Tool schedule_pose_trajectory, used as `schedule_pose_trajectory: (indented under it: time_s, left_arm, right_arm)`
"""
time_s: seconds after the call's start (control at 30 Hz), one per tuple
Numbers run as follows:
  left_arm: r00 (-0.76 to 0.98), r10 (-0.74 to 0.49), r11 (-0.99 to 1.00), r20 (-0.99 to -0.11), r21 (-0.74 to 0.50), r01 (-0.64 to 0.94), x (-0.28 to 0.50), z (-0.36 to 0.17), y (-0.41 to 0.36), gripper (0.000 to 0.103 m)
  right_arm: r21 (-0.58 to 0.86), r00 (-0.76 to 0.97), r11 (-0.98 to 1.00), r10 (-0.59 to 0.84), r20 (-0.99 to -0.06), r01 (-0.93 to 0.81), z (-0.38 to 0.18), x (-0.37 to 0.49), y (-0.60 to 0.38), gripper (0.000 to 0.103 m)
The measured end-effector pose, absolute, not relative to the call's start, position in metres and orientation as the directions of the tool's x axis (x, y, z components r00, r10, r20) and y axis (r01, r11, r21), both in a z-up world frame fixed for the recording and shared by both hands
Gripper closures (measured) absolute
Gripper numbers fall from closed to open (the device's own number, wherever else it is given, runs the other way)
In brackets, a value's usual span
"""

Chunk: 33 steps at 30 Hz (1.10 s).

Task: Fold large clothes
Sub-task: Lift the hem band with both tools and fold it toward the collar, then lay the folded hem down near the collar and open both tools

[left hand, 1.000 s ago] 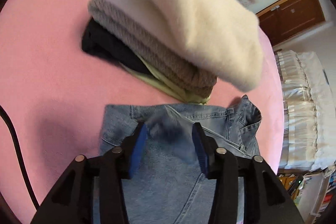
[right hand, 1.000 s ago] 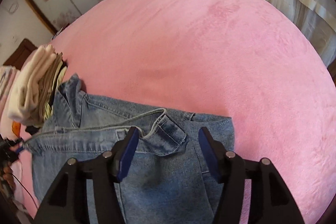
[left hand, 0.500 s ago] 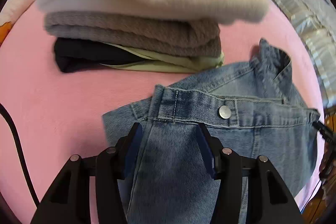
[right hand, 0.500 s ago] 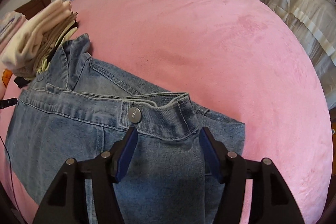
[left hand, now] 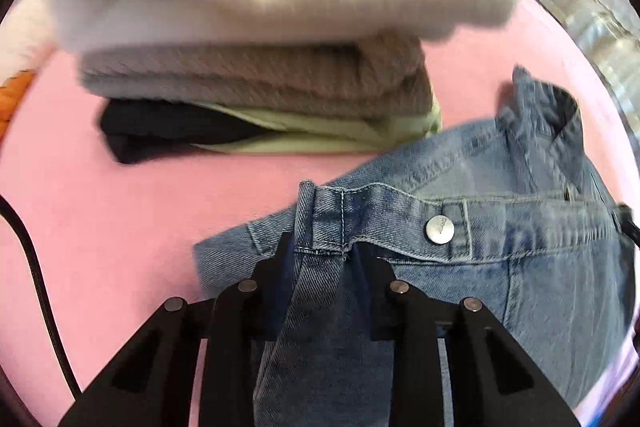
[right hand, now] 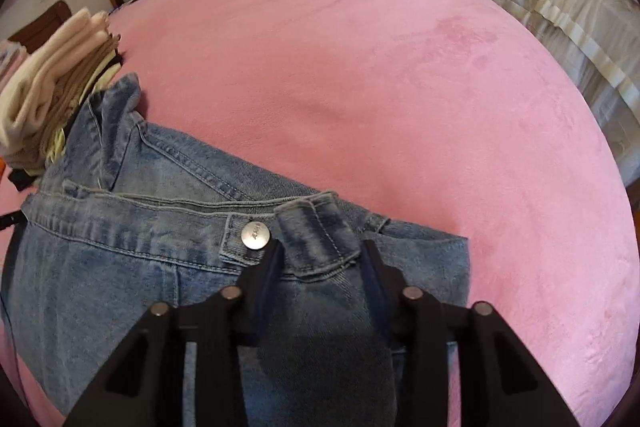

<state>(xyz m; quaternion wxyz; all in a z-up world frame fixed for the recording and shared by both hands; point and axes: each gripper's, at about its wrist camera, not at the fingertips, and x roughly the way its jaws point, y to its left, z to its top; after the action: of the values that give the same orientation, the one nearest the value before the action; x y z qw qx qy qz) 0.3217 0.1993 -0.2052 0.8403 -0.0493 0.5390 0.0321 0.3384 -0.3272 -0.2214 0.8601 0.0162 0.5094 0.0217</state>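
Observation:
Blue jeans (left hand: 520,267) lie on the pink bed cover (left hand: 120,207), waistband facing me, metal button (left hand: 440,230) showing. My left gripper (left hand: 322,251) is closing its jaws on the waistband's left end, and the pads pinch a bunched fold of denim. In the right wrist view the jeans (right hand: 120,267) spread to the left. There my right gripper (right hand: 320,247) is closing just right of the button (right hand: 256,235), with the flap end of the waistband squeezed between its pads.
A stack of folded clothes (left hand: 260,75), cream on top, grey, pale green and black below, sits just behind the jeans. A black cable (left hand: 40,287) runs down the left. White frilled fabric (right hand: 560,7) borders the bed (right hand: 400,87) on the right.
Both grippers' jaws have narrowed from wide apart onto the waistband, which now bunches between the pads. The left gripper has rolled and dropped closer to the jeans.

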Motion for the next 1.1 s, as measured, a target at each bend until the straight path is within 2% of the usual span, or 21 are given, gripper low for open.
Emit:
schedule_pose_trajectory:
  time_s: [0.13,0.37,0.5,0.67,0.73,0.87,0.97,1.1]
  left_arm:
    - [0.534,0.12,0.987,-0.837,0.04,-0.158,0.3,-0.169,0.187,0.078]
    - [0.627,0.213,0.969,-0.749,0.08,-0.233,0.301,-0.134,0.168,0.078]
    - [0.592,0.23,0.961,-0.773,0.082,-0.266,0.326,-0.16,0.167,0.078]
    - [0.517,0.238,0.953,-0.822,0.097,-0.286,0.344,-0.219,0.169,0.078]
    - [0.513,0.241,0.955,-0.824,0.105,-0.279,0.345,-0.231,0.166,0.078]
    - [0.52,0.215,0.959,-0.826,0.079,-0.271,0.345,-0.241,0.168,0.077]
    - [0.513,0.18,0.964,-0.839,0.047,-0.26,0.345,-0.238,0.176,0.076]
    - [0.48,0.179,0.972,-0.859,0.078,-0.223,0.343,-0.22,0.178,0.073]
  right_arm:
    - [0.032,0.539,0.999,0.023,-0.842,0.008,-0.196,0.322,-0.324,0.079]
    - [0.044,0.657,0.998,-0.002,-0.753,0.053,-0.148,0.326,-0.324,0.08]
    - [0.023,0.656,0.998,-0.015,-0.754,0.05,-0.162,0.355,-0.318,0.08]
    - [-0.049,0.572,0.996,-0.083,-0.816,0.074,-0.227,0.384,-0.31,0.079]
    - [-0.059,0.578,0.995,-0.093,-0.81,0.077,-0.238,0.383,-0.31,0.079]
    - [-0.089,0.585,0.993,-0.12,-0.802,0.08,-0.238,0.383,-0.306,0.077]
    - [-0.104,0.571,0.991,-0.136,-0.81,0.088,-0.226,0.379,-0.304,0.072]
    - [-0.092,0.578,0.992,-0.125,-0.806,0.086,-0.198,0.362,-0.294,0.071]
